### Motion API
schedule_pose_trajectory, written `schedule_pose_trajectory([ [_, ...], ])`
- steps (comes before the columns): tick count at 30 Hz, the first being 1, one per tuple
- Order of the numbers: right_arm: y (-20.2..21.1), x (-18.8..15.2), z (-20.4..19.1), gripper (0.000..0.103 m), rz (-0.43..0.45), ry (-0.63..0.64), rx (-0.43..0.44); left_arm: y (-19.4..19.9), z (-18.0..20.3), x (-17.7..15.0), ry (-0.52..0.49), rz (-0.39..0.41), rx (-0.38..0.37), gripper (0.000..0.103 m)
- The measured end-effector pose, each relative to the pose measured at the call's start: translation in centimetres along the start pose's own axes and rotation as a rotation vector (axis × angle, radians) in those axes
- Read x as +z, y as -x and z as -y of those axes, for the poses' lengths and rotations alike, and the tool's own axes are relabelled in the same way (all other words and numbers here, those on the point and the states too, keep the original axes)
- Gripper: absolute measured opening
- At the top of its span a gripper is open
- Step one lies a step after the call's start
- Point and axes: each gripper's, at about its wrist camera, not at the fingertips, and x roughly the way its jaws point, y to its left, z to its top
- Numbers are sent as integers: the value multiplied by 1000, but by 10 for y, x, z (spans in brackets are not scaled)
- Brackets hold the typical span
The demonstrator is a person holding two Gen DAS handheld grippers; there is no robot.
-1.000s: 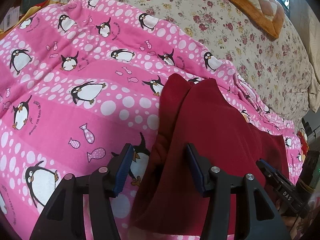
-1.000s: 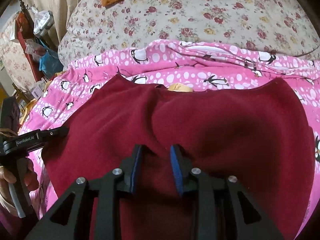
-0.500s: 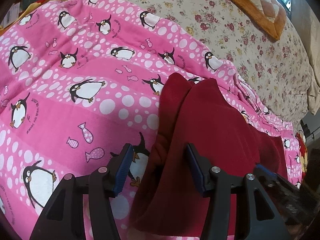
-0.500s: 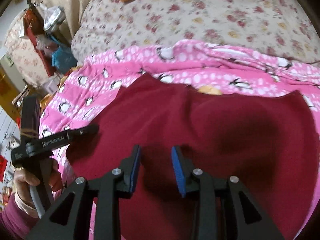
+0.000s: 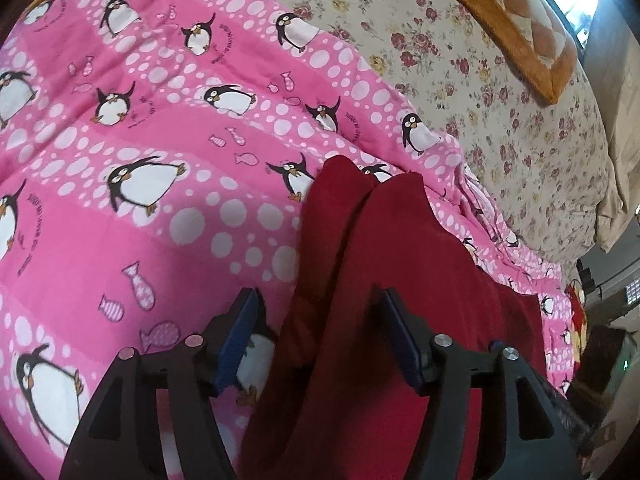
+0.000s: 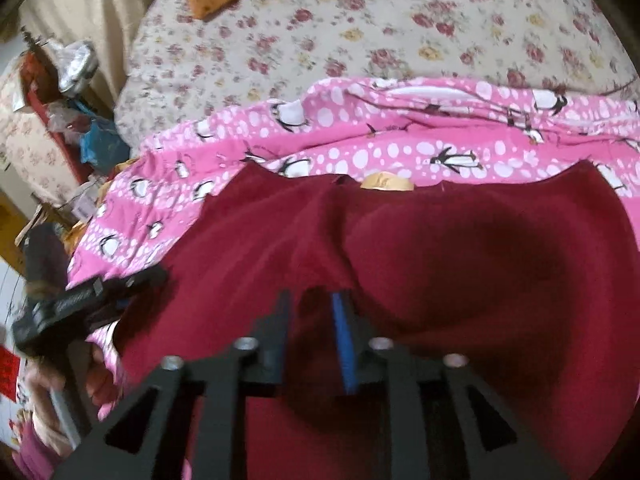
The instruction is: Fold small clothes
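Observation:
A dark red fleece garment (image 5: pixel 404 280) lies on a pink penguin-print blanket (image 5: pixel 160 200). My left gripper (image 5: pixel 320 320) is open, with the garment's left edge between its spread fingers. In the right wrist view the garment (image 6: pixel 460 264) fills the middle. My right gripper (image 6: pixel 310 312) has its fingers close together with a raised fold of the red cloth between them; the frame is blurred. The left gripper (image 6: pixel 120 292) shows at the garment's left edge in that view.
A floral bedspread (image 5: pixel 500 80) lies beyond the blanket, with an orange patchwork quilt (image 5: pixel 520 20) at the back. Cluttered furniture and bags (image 6: pixel 72 112) stand off the bed's left side. A small tan label (image 6: pixel 386 182) peeks out at the garment's far edge.
My right gripper lifted back and opened a little half a second ago, then came down and narrowed on a fold of the red cloth. The left gripper barely moved.

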Motion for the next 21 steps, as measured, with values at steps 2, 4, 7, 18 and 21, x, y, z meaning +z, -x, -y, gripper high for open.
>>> schedule_pose_trajectory([
  [2,0,-9,0,43,13,26,-8,-4,2,1,-15,-2,15,44],
  [4,4,-14,-1,43,32,48,-23,-5,1,2,-14,-3,16,45],
  [7,16,-15,-10,43,71,58,-71,-5,-1,5,5,-4,8,45],
  [18,-2,-16,2,44,65,49,-99,-19,2,15,-11,-62,6,55],
  [21,-3,-17,2,47,66,50,-81,-15,1,22,13,-88,-10,55],
])
